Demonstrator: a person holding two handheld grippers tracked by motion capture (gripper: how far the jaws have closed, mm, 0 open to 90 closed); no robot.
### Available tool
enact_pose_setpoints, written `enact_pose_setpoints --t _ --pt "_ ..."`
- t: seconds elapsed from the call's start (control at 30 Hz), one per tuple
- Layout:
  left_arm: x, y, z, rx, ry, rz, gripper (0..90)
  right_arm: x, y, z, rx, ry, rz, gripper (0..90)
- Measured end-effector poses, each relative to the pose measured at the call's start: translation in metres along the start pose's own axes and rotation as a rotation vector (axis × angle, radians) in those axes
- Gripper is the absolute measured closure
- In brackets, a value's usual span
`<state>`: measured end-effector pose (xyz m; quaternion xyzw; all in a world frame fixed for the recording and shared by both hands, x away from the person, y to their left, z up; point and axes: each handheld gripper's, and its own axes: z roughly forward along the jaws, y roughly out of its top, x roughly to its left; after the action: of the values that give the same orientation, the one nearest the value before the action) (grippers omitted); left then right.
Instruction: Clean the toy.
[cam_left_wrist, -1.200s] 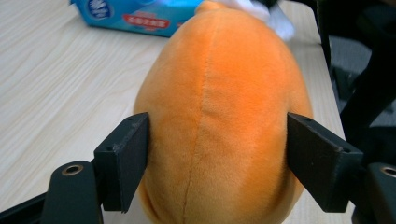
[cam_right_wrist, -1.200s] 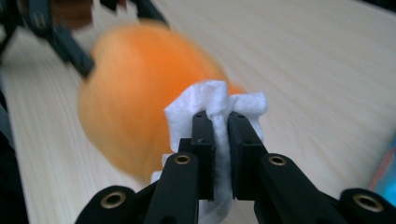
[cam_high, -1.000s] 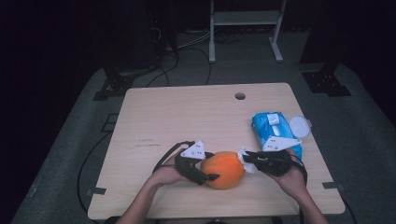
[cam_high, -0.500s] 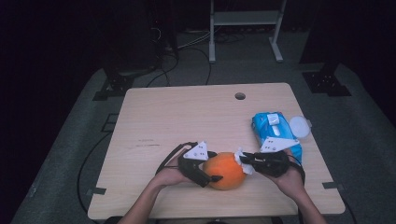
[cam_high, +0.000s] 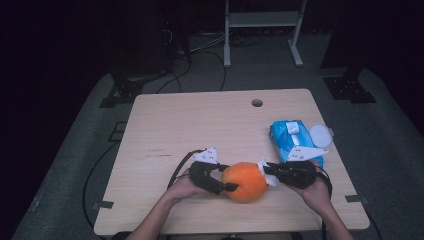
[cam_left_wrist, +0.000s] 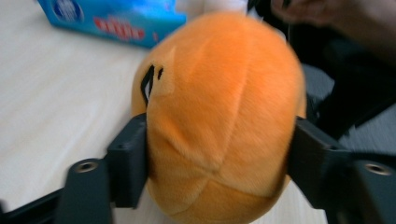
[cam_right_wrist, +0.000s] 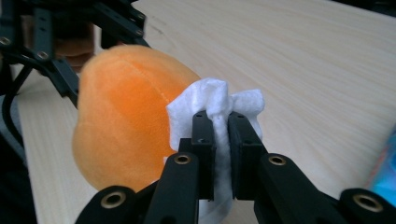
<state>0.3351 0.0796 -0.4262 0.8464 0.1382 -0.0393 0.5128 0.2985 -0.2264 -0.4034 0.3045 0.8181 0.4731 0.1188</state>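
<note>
Toy: round orange plush ball with stitched seams and a small black mark (cam_high: 245, 181) sat on the near middle of the light wooden table (cam_high: 200, 125), between the two grippers.
Toy detail: in the left gripper view the plush (cam_left_wrist: 219, 116) was soft-focused; one flat black pad pressed into each of its flanks.
Left gripper: left gripper (cam_high: 225, 181), held in the person's left hand (cam_high: 184, 187), came in from the left. Its jaws had just been closing and now pinched the orange ball between them, the fabric dented at both pads.
Right gripper: right gripper (cam_high: 266, 172), held in the right hand (cam_high: 312, 192), came in from the right. Its jaws were pressed together on a crumpled white wipe (cam_right_wrist: 212, 109).
Wipe: the white wad (cam_high: 265, 172) touched the right side of the ball; in the right gripper view it bulged above the jaw tips and lay against the plush (cam_right_wrist: 123, 121).
Packet: blue plastic pack of wet wipes with a white flap (cam_high: 292, 140) lay on the right of the table, farther off than the right gripper.
Lid: small round white disc (cam_high: 320, 134) lay just right of the blue pack, near the table edge.
Hole: round cable hole (cam_high: 257, 102) lay at the far edge of the table.
</note>
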Motion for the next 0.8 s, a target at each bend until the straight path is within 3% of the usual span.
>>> enact_pose_setpoints --t 0.07,0.2,0.33,0.4,0.47,0.53,0.6,0.67,0.8 --pt "-0.005 0.008 -0.006 -0.037 0.035 0.017 33.8 -0.002 0.001 -0.003 -0.017 -0.015 0.008 81.6" --pt "-0.009 0.016 -0.01 -0.042 0.068 0.027 34.3 0.002 0.009 -0.008 -0.069 -0.005 0.009 81.8" --pt "-0.014 0.019 -0.001 -0.005 0.103 0.056 34.3 0.019 0.023 -0.007 -0.108 0.047 -0.035 81.9" --pt "-0.018 0.02 0.004 0.012 0.106 0.078 34.3 0.033 0.028 -0.004 -0.114 0.072 -0.084 81.8" --pt "-0.019 0.019 0.004 0.017 0.114 0.091 34.2 0.038 0.029 -0.002 -0.103 0.055 -0.112 81.9" --pt "-0.019 0.019 0.001 0.006 0.122 0.091 34.2 0.033 0.026 -0.001 -0.096 0.046 -0.104 81.8" --pt "-0.018 0.02 -0.004 -0.017 0.117 0.087 34.2 0.027 0.021 -0.001 -0.077 0.008 -0.091 81.8" --pt "-0.018 0.024 -0.008 -0.045 0.107 0.079 34.2 0.024 0.019 -0.002 -0.092 0.015 -0.068 81.8" --pt "-0.021 0.029 -0.014 -0.058 0.114 0.097 34.2 0.036 0.029 -0.006 -0.128 0.013 -0.106 81.8"
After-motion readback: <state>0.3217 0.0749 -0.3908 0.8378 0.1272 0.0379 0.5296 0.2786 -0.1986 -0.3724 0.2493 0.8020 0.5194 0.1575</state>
